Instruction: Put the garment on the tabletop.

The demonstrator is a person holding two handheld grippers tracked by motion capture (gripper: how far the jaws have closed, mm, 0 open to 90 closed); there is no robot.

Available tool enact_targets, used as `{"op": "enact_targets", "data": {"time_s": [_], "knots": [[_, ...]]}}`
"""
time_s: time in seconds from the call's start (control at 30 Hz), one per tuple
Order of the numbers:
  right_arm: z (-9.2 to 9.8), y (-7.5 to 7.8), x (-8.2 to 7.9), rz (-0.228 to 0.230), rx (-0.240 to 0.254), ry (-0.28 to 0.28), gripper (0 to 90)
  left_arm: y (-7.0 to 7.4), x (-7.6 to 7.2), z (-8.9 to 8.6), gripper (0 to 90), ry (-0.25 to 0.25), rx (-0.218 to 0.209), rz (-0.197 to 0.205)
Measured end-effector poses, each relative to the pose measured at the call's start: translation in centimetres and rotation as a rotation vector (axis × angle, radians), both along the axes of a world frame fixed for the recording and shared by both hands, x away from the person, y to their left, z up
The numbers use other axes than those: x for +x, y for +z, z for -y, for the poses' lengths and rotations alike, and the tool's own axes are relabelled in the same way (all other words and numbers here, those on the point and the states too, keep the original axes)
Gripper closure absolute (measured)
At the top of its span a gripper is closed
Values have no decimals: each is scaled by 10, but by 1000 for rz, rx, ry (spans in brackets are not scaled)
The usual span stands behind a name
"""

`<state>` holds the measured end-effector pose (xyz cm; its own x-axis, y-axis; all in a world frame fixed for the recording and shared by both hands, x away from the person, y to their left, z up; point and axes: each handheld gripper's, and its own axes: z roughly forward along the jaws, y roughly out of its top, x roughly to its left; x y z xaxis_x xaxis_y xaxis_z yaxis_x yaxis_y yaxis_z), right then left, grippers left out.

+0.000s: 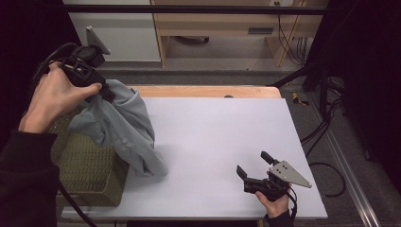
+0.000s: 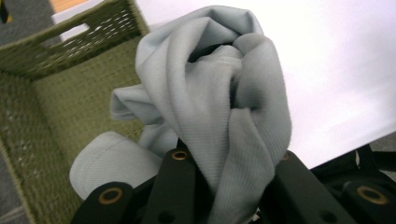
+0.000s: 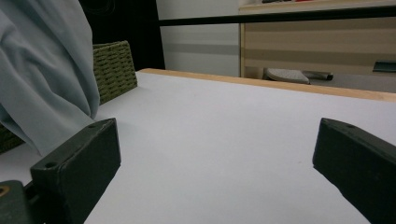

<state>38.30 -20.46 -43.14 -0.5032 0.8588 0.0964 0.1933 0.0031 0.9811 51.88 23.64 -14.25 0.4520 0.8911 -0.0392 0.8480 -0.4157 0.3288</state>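
left gripper (image 1: pixel 108 92) clamping grey cloth (image 1: pixel 124 127), above basket (image 1: pixel 87 170)

A white tabletop (image 3: pixel 224 140) spreads beyond the jaws. Past its wooden edge stand a pale cabinet (image 1: pixel 118 33) and a wooden desk (image 1: pixel 227 23). Grey floor (image 1: pixel 213 61) lies beneath them.

In the high view the cloth (image 1: pixel 124 127) covers the right rim of the basket (image 1: pixel 90 165), and the basket's left side runs behind the sleeve (image 1: pixel 23 179) at lower left. The left gripper (image 1: pixel 101 90) has its tips buried in the folds. In the left gripper view the cloth's lower end drops out of sight between the jaws, and a pale rounded piece at lower left is probably more of it. In the right gripper view the cloth is cut by the left and top edges.
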Motion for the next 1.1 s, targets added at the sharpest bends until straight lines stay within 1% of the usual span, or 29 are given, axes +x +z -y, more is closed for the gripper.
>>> {"op": "enact_targets", "data": {"time_s": [0.13, 0.2, 0.27, 0.33, 0.47, 0.53, 0.6, 0.67, 0.73, 0.8, 0.83, 0.87, 0.93, 0.97, 1.0, 1.1], "knots": [[0, 0, 0, -3, -1, -4, 13, 1, -4, 16, 795, -46, 6, 5], [0, 0, 0, -5, 2, -3, 12, 1, -6, 24, 795, -71, -3, 11], [0, 0, -1, -8, -2, -4, 12, 1, -8, 33, 795, -89, 2, 18], [0, -1, -1, -8, -4, 0, 12, 0, -9, 41, 794, -117, -5, 24], [0, -2, -1, -13, -2, -6, 12, 0, -12, 59, 795, -144, -8, 36], [1, -2, -1, -9, -7, -1, 12, -1, -14, 68, 795, -176, -4, 44], [0, -2, -2, -13, -6, -4, 12, -1, -16, 78, 795, -206, 3, 40], [0, -2, -3, -11, -7, 5, 12, -1, -18, 87, 795, -227, -6, 38], [0, -2, -3, -10, -1, 5, 12, -2, -19, 97, 795, -252, -8, 47], [1, -1, -3, -4, -8, 2, 12, -3, -20, 107, 795, -273, -6, 56], [1, -1, -4, -11, 5, 4, 12, -4, -21, 112, 795, -277, -17, 55], [2, -1, -3, -5, -1, 3, 12, -5, -21, 116, 795, -295, -10, 57], [2, -1, -4, -8, 3, 1, 12, -8, -22, 125, 795, -318, -12, 45], [2, -1, -3, 1, -1, 4, 12, -10, -22, 129, 795, -326, -8, 49], [2, 0, -5, -15, 9, 10, 12, -12, -22, 133, 795, -332, -6, 46], [2, 0, -5, -19, 10, 7, 12, -18, -22, 144, 794, -363, -3, 42]]}}
